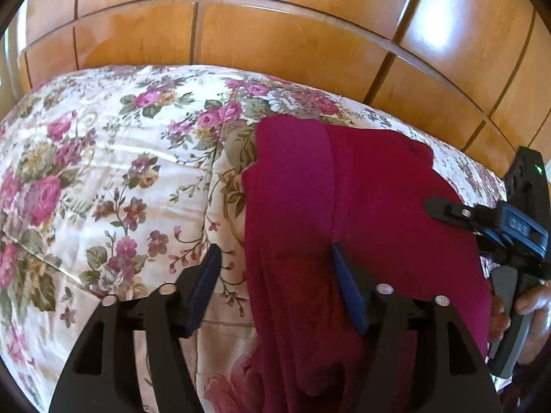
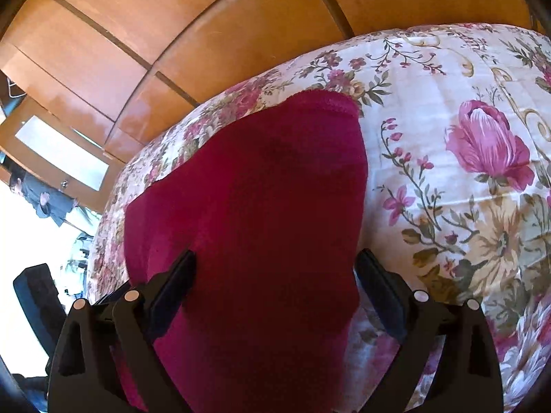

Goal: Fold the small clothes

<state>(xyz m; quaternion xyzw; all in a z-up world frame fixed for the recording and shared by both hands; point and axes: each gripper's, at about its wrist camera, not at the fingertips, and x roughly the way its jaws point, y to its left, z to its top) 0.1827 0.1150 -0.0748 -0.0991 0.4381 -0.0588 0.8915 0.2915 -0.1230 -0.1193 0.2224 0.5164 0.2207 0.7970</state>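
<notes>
Wooden wardrobe panels [image 1: 275,34] stand behind the bed [image 1: 103,172] with its floral cover. On it, near the far edge, lies the crimson garment [image 1: 361,189], partly folded. The left gripper [image 1: 275,268] is wide apart over the cloth's near hem; the right gripper [image 2: 275,272] is also wide, cloth between its fingers. To fold well, both should probably close on matching corners and lift together, keeping the edge taut.

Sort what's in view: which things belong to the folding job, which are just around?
Job: red garment, left gripper, right gripper, both open.

Around: floral bedspread underneath, wooden wardrobe panels, person in the background.
</notes>
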